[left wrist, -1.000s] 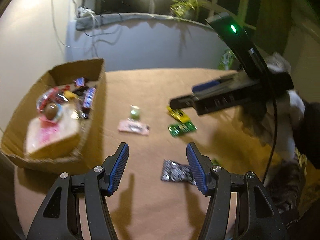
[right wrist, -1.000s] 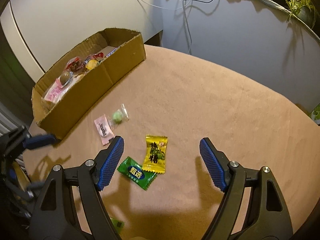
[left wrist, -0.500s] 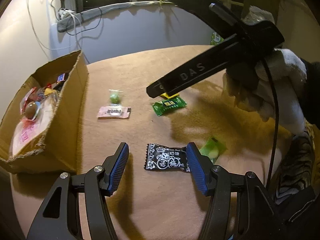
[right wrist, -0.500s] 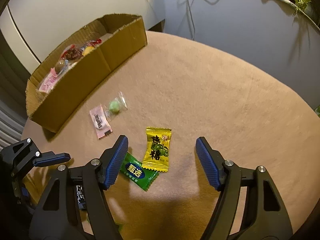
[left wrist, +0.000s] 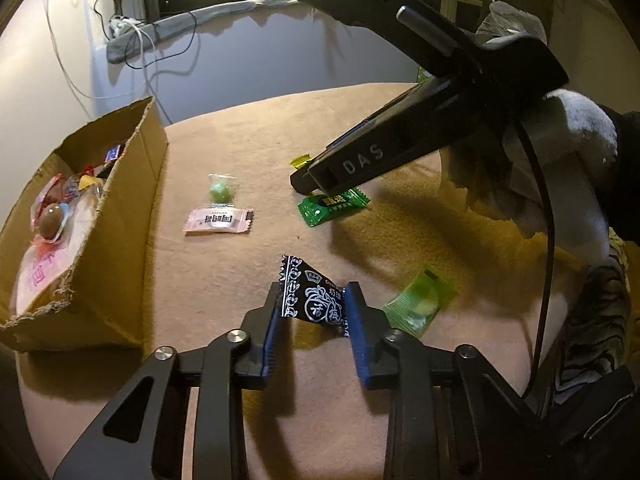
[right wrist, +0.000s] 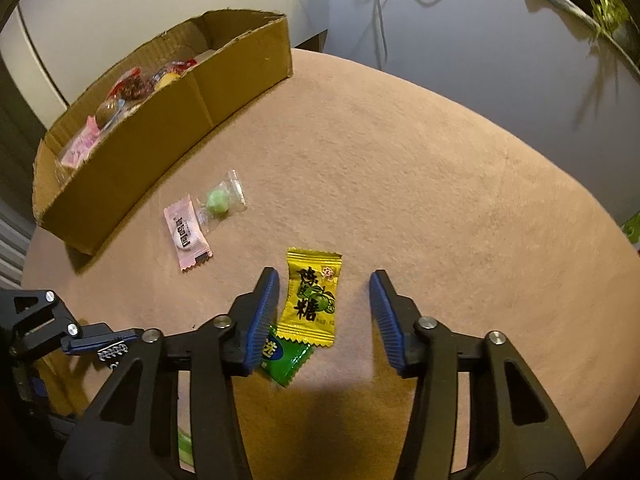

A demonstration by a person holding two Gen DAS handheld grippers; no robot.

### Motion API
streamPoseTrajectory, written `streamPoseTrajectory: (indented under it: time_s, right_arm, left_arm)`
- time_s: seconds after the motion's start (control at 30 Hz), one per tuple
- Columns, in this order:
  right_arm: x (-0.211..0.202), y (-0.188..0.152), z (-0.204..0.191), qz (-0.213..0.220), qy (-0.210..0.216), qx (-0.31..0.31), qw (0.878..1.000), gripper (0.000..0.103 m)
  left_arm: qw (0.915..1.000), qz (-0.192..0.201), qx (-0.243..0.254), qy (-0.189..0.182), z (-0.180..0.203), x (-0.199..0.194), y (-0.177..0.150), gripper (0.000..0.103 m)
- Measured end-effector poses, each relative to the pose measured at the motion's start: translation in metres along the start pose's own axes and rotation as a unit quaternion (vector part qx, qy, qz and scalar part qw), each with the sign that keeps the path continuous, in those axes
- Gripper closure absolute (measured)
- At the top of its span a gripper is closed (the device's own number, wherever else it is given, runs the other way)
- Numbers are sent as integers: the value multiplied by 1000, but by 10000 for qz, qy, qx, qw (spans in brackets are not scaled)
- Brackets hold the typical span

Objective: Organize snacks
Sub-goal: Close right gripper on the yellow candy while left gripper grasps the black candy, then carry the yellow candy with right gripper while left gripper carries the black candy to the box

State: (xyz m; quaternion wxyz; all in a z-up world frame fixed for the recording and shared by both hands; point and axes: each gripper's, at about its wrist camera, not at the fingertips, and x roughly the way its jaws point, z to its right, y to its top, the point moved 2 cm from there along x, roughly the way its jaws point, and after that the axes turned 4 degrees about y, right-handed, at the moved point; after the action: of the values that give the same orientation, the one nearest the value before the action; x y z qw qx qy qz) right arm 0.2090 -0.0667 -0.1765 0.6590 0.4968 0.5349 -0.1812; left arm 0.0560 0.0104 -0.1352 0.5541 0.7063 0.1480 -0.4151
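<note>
My left gripper (left wrist: 314, 306) is shut on a black patterned candy wrapper (left wrist: 312, 294), which sits between its blue pads just above the tan table. My right gripper (right wrist: 324, 300) is open around a yellow candy (right wrist: 312, 296) that lies flat on the table. A dark green candy (right wrist: 286, 360) lies partly under the right gripper's left finger. It also shows in the left wrist view (left wrist: 332, 206). A cardboard box (left wrist: 116, 208) with several snacks stands at the left; in the right wrist view the box (right wrist: 168, 128) is at the upper left.
A pink wrapper (left wrist: 218, 220) and a clear packet with a green ball (left wrist: 220, 192) lie near the box. A light green packet (left wrist: 420, 304) lies right of my left gripper. Cables hang on the wall behind.
My left gripper moved forward and closed on the black wrapper. My right gripper came down around the yellow candy and narrowed a little.
</note>
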Motion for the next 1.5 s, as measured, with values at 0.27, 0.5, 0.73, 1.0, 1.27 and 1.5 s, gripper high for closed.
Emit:
streamPoseTrajectory:
  time_s: [0.27, 0.5, 0.73, 1.0, 1.27, 1.5]
  right_arm:
    - [-1, -1, -4, 22, 31, -152, 9999, 78]
    - [-8, -4, 1, 193, 110, -17, 9998, 79]
    - [-26, -7, 2, 388, 132, 21, 9992, 79]
    - [-39, -5, -1, 556, 177, 29, 9983, 79]
    - [-63, 11, -9, 866, 271, -73, 9958, 79]
    - [-72, 36, -22, 1107, 394, -142, 9930, 79]
  left_arm:
    - [9996, 3, -263, -65, -11, 2, 3, 90]
    - [9985, 81, -519, -128, -22, -3, 6, 93]
    - [9978, 153, -637, -67, -31, -7, 8, 94]
    - [9951, 402, -902, -20, -45, -19, 21, 94]
    - [9890, 782, -1244, 189, -73, -36, 42, 94]
    - [9804, 970, -1654, 460, -105, -44, 51, 94]
